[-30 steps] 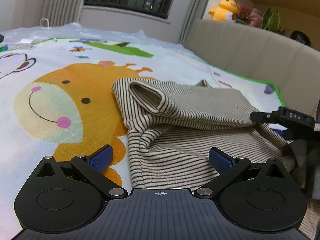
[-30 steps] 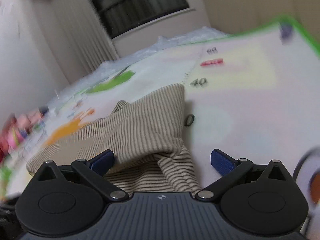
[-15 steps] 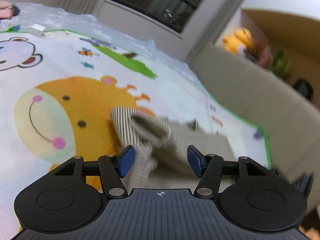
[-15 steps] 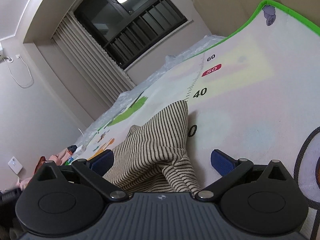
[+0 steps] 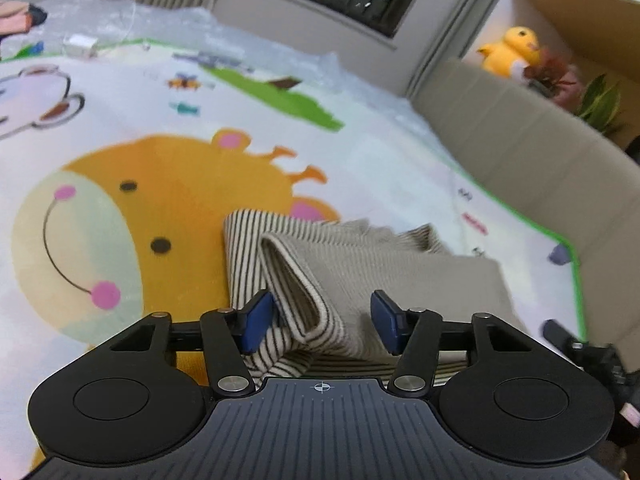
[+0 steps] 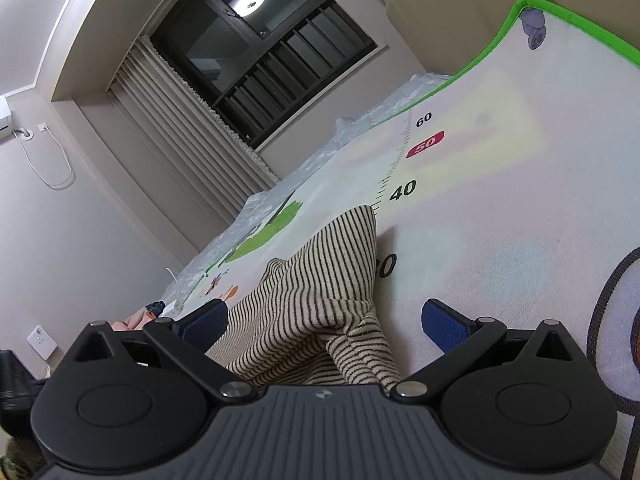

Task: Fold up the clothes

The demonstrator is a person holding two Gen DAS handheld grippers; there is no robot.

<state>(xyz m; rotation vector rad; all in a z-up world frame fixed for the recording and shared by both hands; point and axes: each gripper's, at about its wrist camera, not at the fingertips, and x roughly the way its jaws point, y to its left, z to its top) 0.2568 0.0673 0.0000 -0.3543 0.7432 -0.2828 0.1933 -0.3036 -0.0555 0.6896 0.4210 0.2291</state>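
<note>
A beige garment with thin dark stripes (image 5: 380, 264) lies partly folded on a cartoon play mat (image 5: 160, 184). My left gripper (image 5: 322, 322) is open, its blue pads on either side of a raised fold of the cloth, apart from it. In the right wrist view the same garment (image 6: 320, 292) lies on the mat (image 6: 500, 248). My right gripper (image 6: 324, 326) is wide open, with a peak of cloth between its fingers, not pinched. Part of the right gripper shows at the left wrist view's right edge (image 5: 576, 348).
A beige sofa (image 5: 540, 152) runs along the mat's green right edge, with a yellow plush toy (image 5: 508, 48) and plants on the ledge behind. Crinkled clear plastic (image 5: 160, 24) and a white charger (image 5: 80, 45) lie at the mat's far end, below a dark window (image 6: 264, 48).
My left gripper's fingers narrowed from wide open, then partly reopened, and it moved forward over the raised fold. My right gripper stayed wide open and tilted lower toward the mat.
</note>
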